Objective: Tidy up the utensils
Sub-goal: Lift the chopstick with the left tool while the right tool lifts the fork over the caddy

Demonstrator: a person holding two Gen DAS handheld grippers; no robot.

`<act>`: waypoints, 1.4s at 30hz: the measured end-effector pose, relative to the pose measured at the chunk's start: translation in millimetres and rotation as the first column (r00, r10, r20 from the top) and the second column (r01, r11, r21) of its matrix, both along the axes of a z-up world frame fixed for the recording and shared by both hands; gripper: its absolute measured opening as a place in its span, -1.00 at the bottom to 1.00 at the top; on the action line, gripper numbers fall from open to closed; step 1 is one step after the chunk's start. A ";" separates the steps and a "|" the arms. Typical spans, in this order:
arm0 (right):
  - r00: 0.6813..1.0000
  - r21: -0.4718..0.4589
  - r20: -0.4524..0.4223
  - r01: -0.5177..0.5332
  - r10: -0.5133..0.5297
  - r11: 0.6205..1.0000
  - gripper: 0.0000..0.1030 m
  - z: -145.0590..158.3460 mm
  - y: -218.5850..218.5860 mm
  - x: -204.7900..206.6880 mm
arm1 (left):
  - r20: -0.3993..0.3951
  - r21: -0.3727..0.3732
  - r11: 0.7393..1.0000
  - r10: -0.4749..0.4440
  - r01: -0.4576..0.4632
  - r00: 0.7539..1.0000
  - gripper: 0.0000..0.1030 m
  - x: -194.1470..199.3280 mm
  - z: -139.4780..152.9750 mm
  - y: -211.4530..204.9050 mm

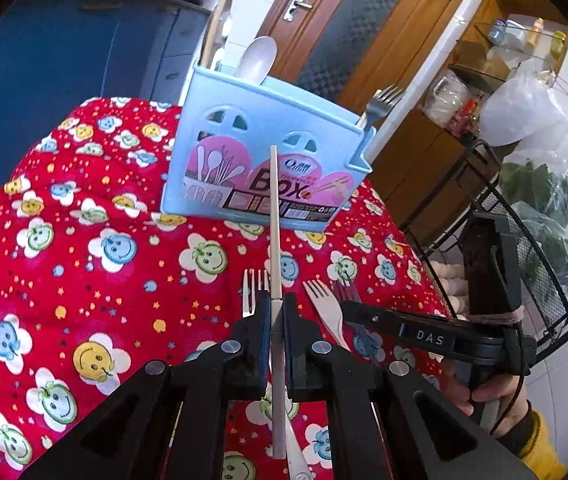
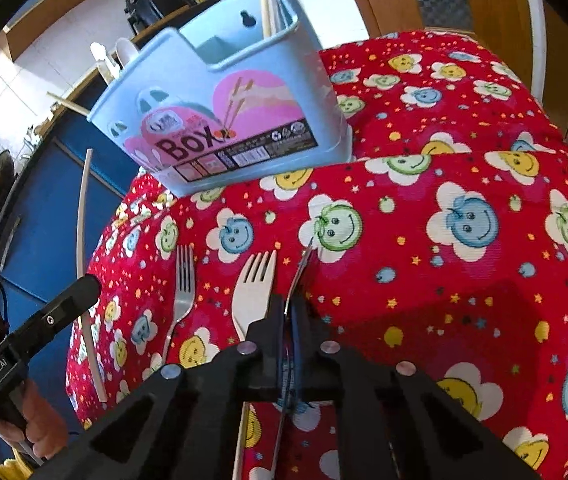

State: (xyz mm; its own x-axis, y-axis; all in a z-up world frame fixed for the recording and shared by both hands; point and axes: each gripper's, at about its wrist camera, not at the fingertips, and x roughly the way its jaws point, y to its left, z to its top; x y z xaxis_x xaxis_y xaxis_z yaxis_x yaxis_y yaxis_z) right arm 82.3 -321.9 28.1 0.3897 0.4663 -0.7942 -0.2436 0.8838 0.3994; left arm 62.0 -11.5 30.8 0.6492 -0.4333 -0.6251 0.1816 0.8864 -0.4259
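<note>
Landmark: the blue box [image 1: 268, 168] at the back of the desk [image 1: 84, 240].

In the box already: a spoon [image 1: 258, 60], a fork [image 1: 380, 104], chopsticks [image 2: 265, 4] in the end slot.

Your left gripper [image 1: 277, 312]: jaws closed on a white chopstick [image 1: 275, 216], its tip up against the box front, not yet in.

In front of the box, loose on the cloth: a steel fork [image 2: 184, 284], then a white fork [image 2: 254, 292].

Your right gripper [image 2: 293, 312]: jaws pinched shut on a thin metal utensil [image 2: 304, 264], probably a fork seen edge-on.

Judgement: partway; two in hand, two left.
</note>
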 end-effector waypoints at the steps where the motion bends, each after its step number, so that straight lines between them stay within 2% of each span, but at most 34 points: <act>1: 1.000 0.014 0.012 0.005 -0.006 1.000 -0.93 3.1 -1.4 -2.7 | 0.010 0.005 1.000 -0.002 0.002 1.000 -0.90 -0.2 2.0 -0.1; 3: 0.999 0.049 0.030 0.013 -0.015 0.999 -0.93 10.1 -3.9 -6.9 | 0.037 0.016 1.000 -0.002 0.001 0.999 -0.90 -1.3 7.2 -0.5; 9: 0.987 0.118 0.158 0.020 -0.038 0.993 -0.94 45.9 -9.8 -26.2 | 0.102 0.019 1.000 0.009 -0.011 0.995 -0.90 -0.8 24.4 0.4; 21: 0.924 0.148 0.361 0.074 -0.124 0.986 -0.94 100.0 -17.7 -41.8 | 0.181 0.023 0.999 0.033 -0.038 0.983 -0.90 5.6 48.9 2.8; 28: 0.891 0.163 0.425 0.098 -0.160 0.982 -0.94 116.1 -19.6 -41.8 | 0.218 0.029 0.998 0.045 -0.052 0.975 -0.90 12.2 64.0 3.1; 42: 0.838 0.172 0.517 0.097 -0.174 0.980 -0.94 143.2 -14.4 -27.0 | 0.336 0.054 0.994 0.071 -0.095 0.939 -0.90 38.9 102.2 -0.9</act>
